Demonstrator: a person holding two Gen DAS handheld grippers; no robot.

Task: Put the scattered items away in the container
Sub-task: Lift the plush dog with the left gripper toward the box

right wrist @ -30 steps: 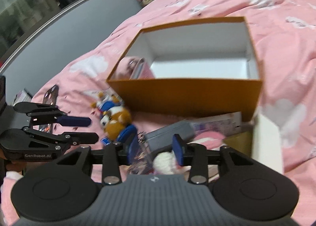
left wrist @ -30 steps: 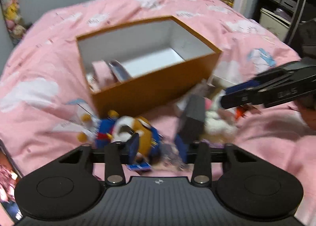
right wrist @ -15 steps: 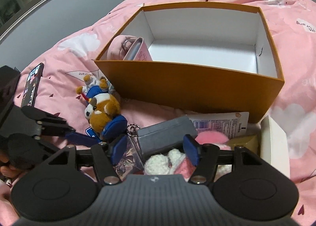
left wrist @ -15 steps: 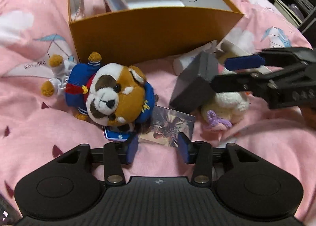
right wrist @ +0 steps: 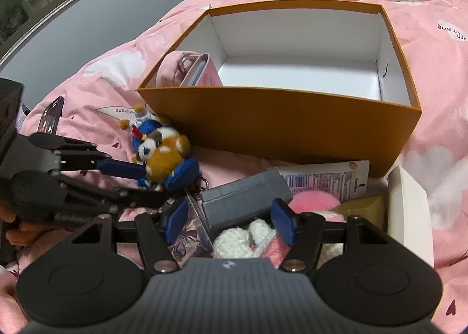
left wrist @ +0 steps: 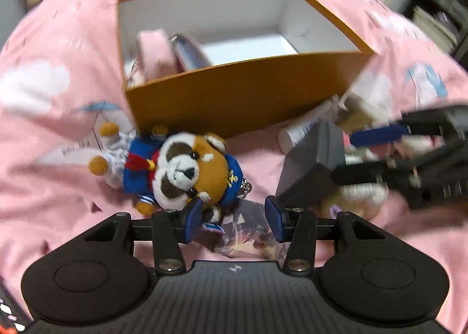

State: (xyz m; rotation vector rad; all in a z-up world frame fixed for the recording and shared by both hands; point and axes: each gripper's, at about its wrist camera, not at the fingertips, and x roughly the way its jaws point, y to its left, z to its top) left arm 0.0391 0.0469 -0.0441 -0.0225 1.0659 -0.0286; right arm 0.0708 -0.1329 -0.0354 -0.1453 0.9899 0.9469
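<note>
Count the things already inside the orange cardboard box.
2 visible, both in the near-left corner of the orange cardboard box: a round pink pouch and a pink-edged flat case leaning beside it. More may hide behind the front wall.
</note>
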